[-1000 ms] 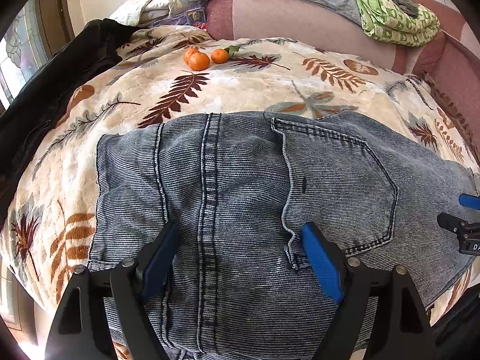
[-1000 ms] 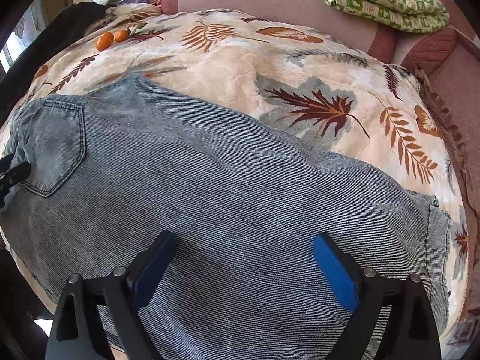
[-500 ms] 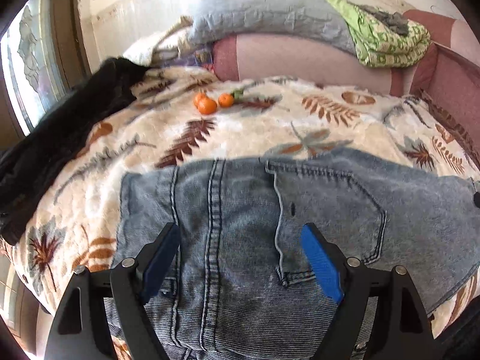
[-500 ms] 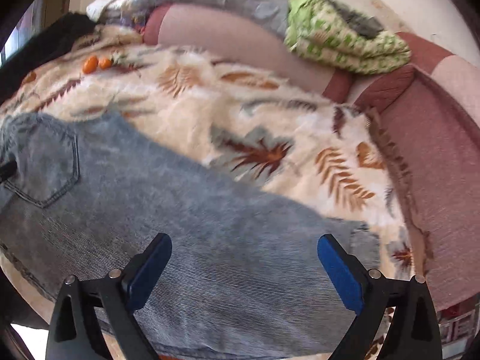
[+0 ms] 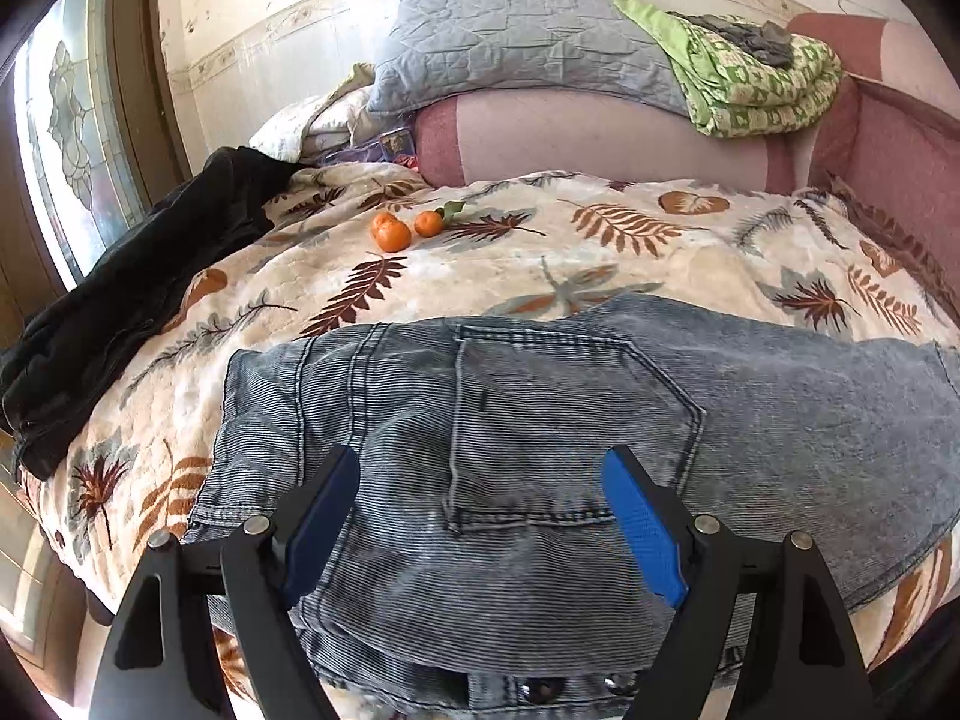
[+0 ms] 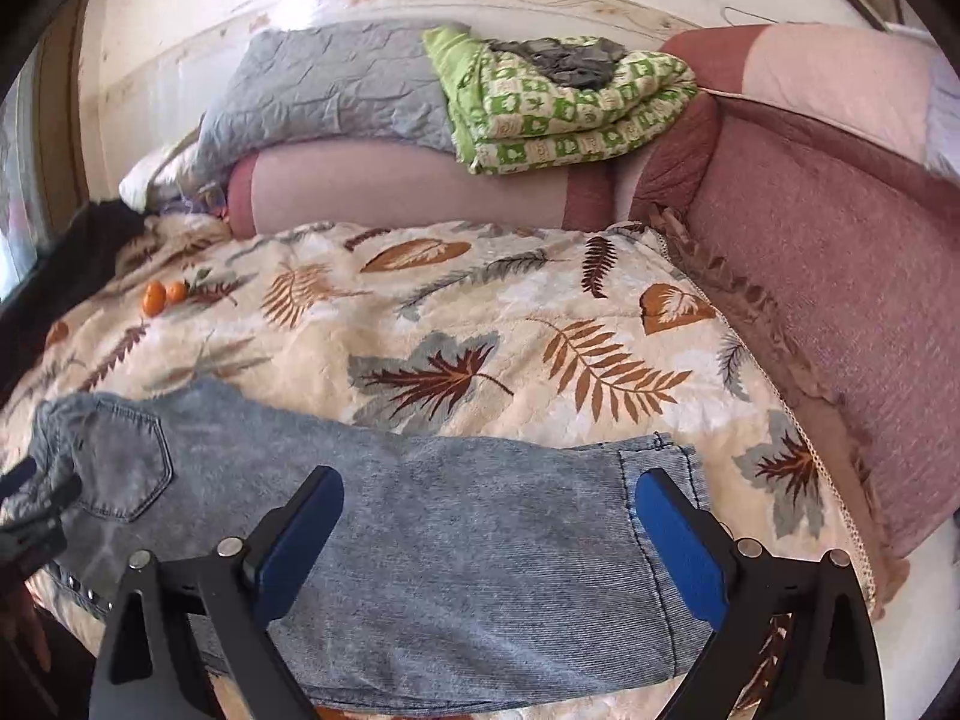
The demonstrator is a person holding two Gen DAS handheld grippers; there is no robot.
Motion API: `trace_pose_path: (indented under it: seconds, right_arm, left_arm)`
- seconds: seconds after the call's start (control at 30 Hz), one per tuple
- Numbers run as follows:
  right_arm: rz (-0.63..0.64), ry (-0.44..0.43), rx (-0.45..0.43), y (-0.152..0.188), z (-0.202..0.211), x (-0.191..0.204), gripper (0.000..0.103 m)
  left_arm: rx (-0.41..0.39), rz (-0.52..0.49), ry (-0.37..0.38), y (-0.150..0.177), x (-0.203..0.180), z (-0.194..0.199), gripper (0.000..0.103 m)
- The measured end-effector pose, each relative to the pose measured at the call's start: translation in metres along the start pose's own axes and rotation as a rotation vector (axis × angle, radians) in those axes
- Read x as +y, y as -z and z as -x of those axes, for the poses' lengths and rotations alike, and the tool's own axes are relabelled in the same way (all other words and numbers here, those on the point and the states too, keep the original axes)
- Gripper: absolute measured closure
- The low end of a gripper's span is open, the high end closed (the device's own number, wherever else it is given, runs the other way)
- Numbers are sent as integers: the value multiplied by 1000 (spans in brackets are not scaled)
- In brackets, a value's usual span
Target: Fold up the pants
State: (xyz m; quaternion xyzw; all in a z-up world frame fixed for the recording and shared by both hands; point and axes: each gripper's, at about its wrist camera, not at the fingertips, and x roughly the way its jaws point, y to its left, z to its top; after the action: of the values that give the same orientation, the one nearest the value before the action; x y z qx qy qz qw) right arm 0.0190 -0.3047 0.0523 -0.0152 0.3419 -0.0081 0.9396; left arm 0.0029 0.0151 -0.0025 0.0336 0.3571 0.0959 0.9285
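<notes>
A: Jeans (image 5: 540, 420) lie flat on the leaf-print blanket (image 5: 600, 252), along its near edge, long axis running crosswise to both claws. Waistband end sits toward the left, hem end (image 6: 660, 480) toward the right.

B: Which claw is nearer which end?

A: The left gripper (image 5: 480, 516) hangs over the seat, its blue pads either side of the back pocket (image 5: 570, 420), with the waistband studs at the bottom edge of its view. The right gripper (image 6: 489, 534) hangs over the lower leg, its right-hand pad close beside the stitched hem.

B: Holding anything?

A: No. Both claws stand wide apart, denim beneath them but nothing pinched; I see no pad pressing cloth.

B: So the fold goes along the length?

A: That is my reading. The legs appear already stacked one on the other, so the remaining fold likely brings hem to waistband. The right claw is far nearer the hem, so it would take that end and carry it leftward.

B: Anything in the way?

A: The tangerines (image 5: 402, 231) and the black garment (image 5: 138, 288) lie well apart from the jeans, farther back and to the left.
</notes>
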Motion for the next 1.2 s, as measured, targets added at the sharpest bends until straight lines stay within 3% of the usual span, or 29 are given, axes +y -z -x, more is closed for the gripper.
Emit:
trace_pose_path:
  seconds: [0.4,0.73,1.03,1.2]
  right_arm:
    - [-64,-90,23,17,-20,-15,4]
    - [111,22,115,29,-36,9,4]
    - [340,193,98,40,-37,37,4]
    - [439,245,108,44,-36,48,4]
  left_arm:
    - [18,-34,-8,3,-28,8,20]
    - [13,-57,7,4,-41,9,20]
    - [9,4,41,5,-33,0,20]
    - [-4,51,74,4,-24,-1,20]
